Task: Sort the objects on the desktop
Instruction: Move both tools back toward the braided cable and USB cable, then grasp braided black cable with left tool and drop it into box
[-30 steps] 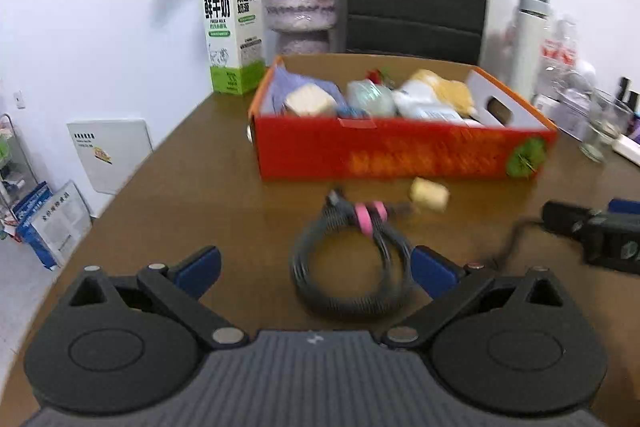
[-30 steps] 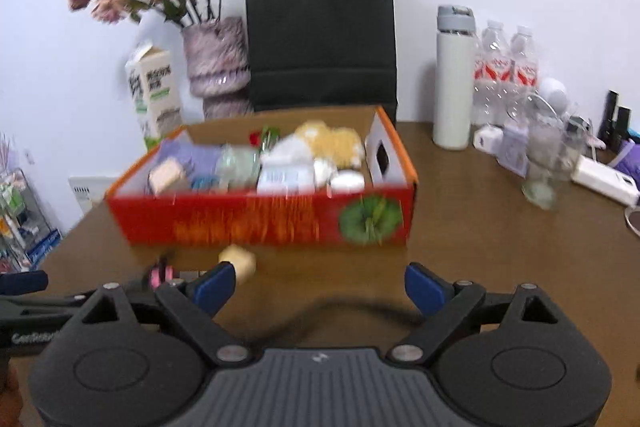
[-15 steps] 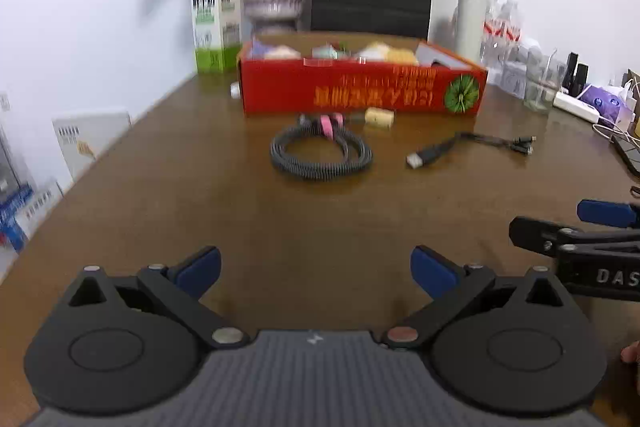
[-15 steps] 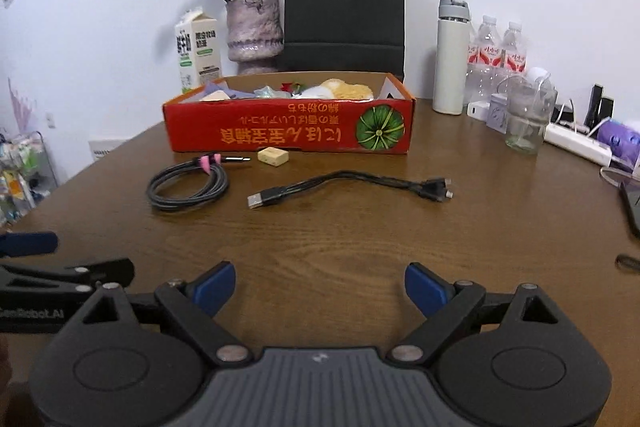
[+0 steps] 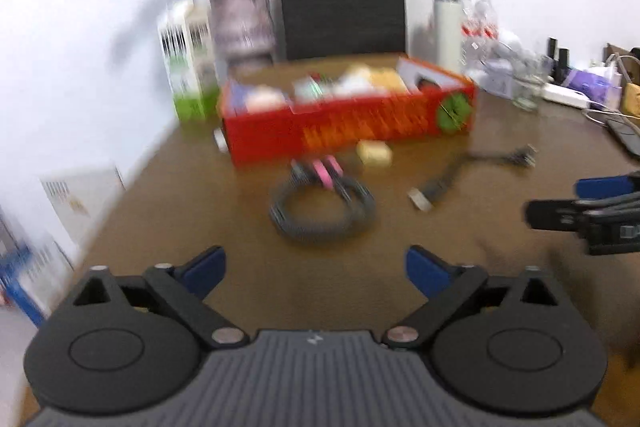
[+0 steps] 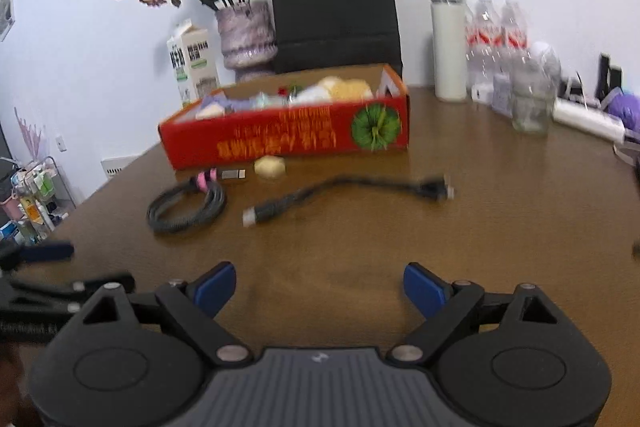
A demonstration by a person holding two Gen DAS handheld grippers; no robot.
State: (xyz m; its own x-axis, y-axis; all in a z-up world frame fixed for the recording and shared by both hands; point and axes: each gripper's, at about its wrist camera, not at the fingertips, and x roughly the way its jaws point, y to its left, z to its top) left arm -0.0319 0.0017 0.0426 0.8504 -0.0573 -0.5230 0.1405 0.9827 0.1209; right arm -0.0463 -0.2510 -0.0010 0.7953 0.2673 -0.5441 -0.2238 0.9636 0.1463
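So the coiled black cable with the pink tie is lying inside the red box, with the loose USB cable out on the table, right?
Not quite. The coiled black cable lies on the table in front of the red box, not inside it; the right wrist view shows this. The loose USB cable is indeed out on the table.

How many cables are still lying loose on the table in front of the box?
2. The coiled cable with a pink tie lies left, before the red box; the straight cable stretches out to its right. More may be hidden inside the box.
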